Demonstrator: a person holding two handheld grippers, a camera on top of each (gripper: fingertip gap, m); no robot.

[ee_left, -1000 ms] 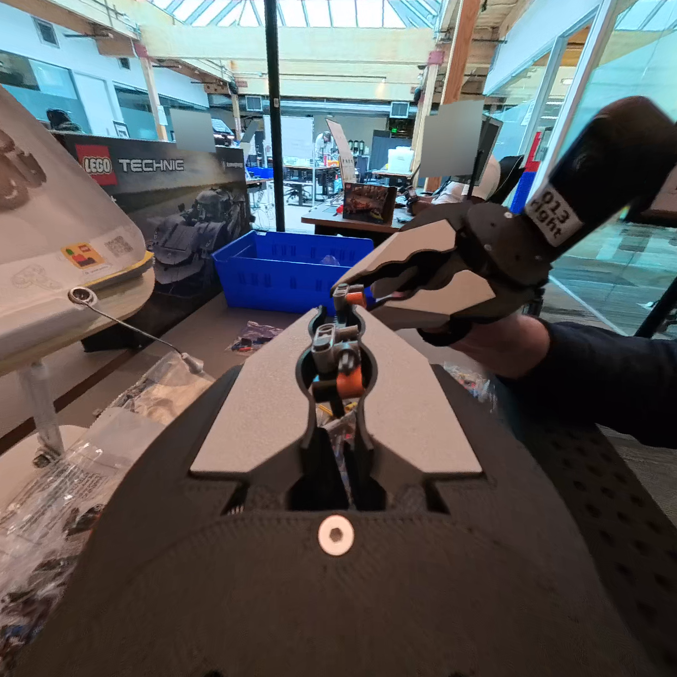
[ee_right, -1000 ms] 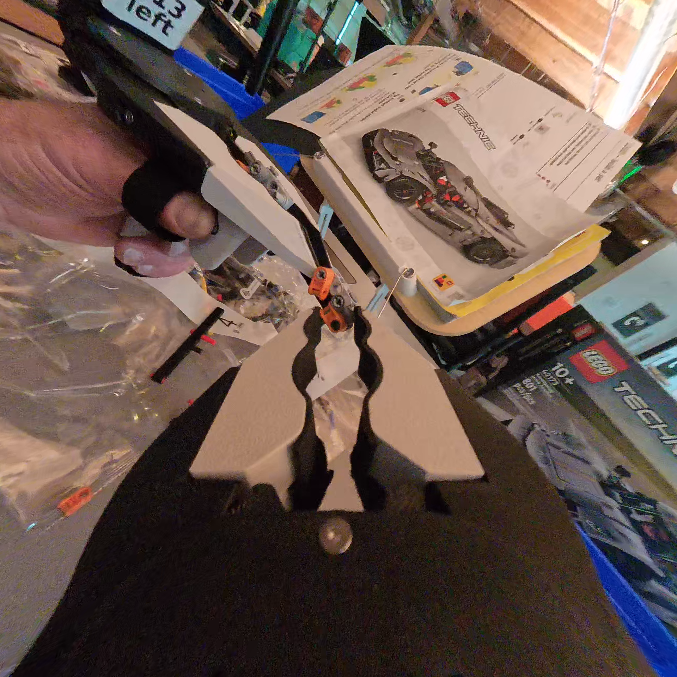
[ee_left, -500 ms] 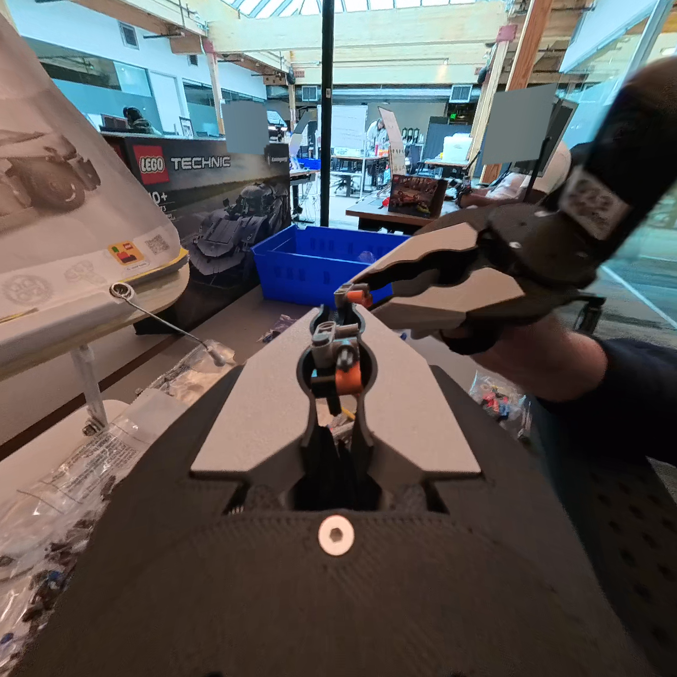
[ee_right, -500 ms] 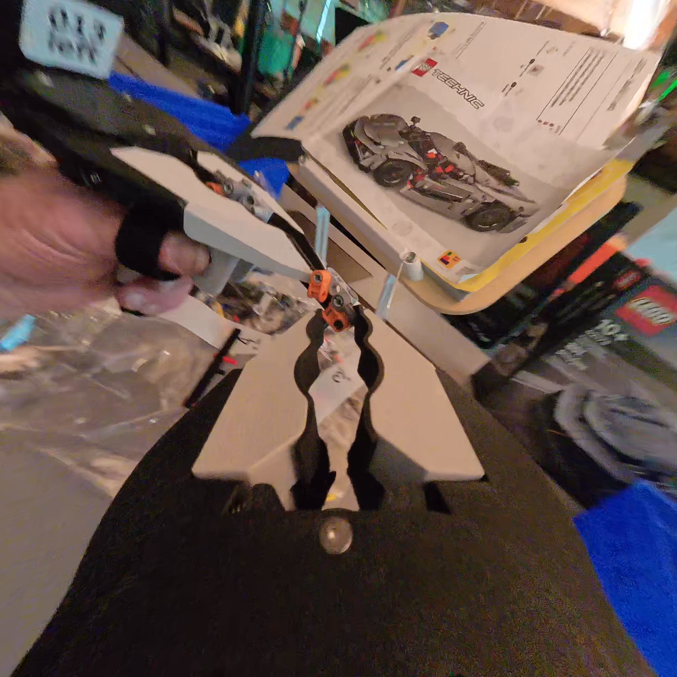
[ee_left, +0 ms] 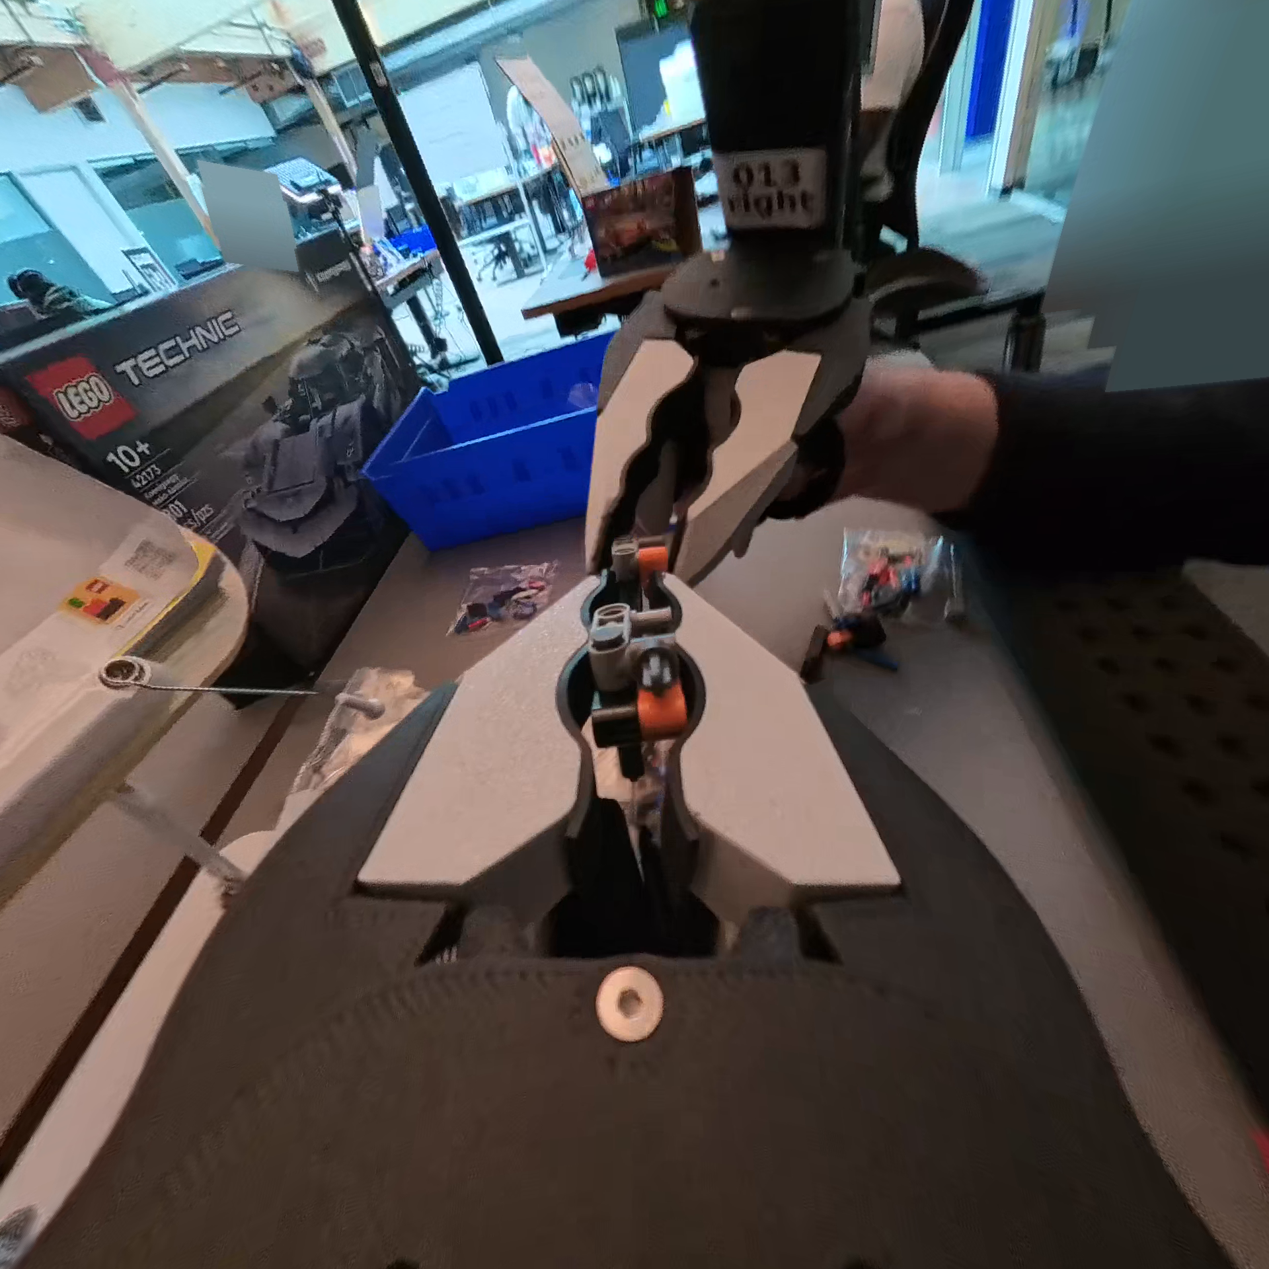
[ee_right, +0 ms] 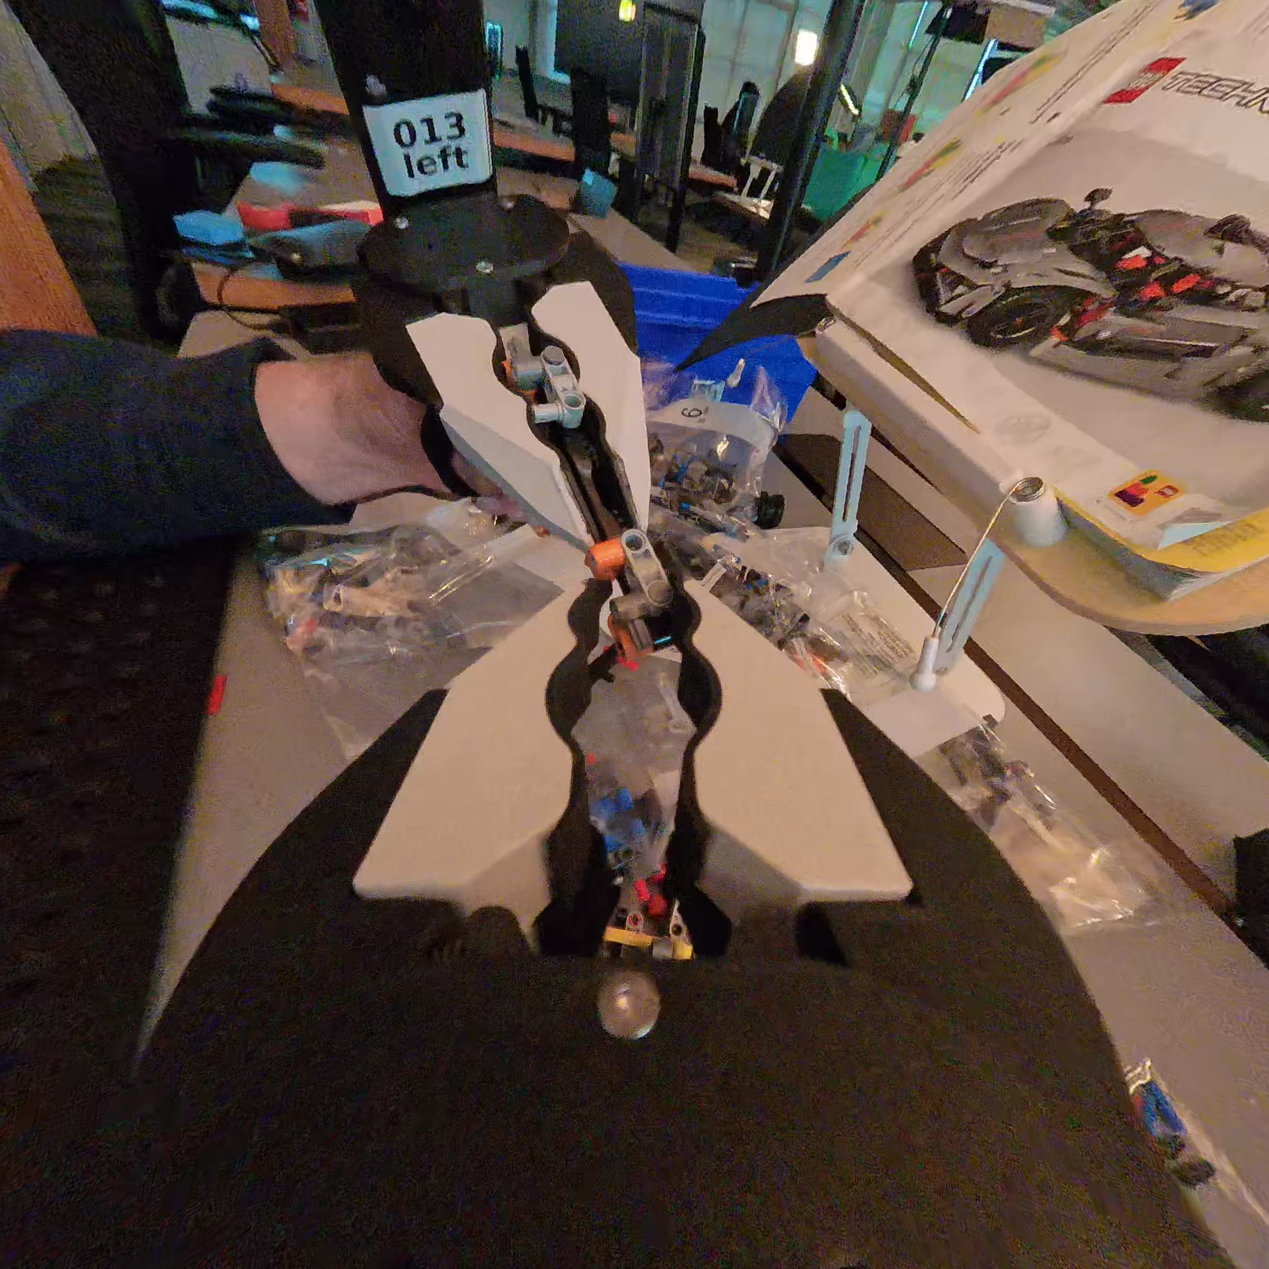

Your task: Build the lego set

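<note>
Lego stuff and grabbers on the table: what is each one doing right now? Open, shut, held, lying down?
left gripper: shut on the lego assembly.
right gripper: shut on the assembly's far end.
lego assembly: held in the air between both grippers.
instruction booklet: open on a tilted stand.
parts bags: lying on the table.
blue bin: upright, open top.

At frame centre of the left wrist view, the lego assembly [ee_left: 632,676] is gripped between the left gripper [ee_left: 630,597], with the right gripper [ee_left: 635,549] just above. The basket [ee_left: 481,474] sits behind, the box [ee_left: 206,412] at upper left, a parts bag [ee_left: 886,570] at right.
</note>
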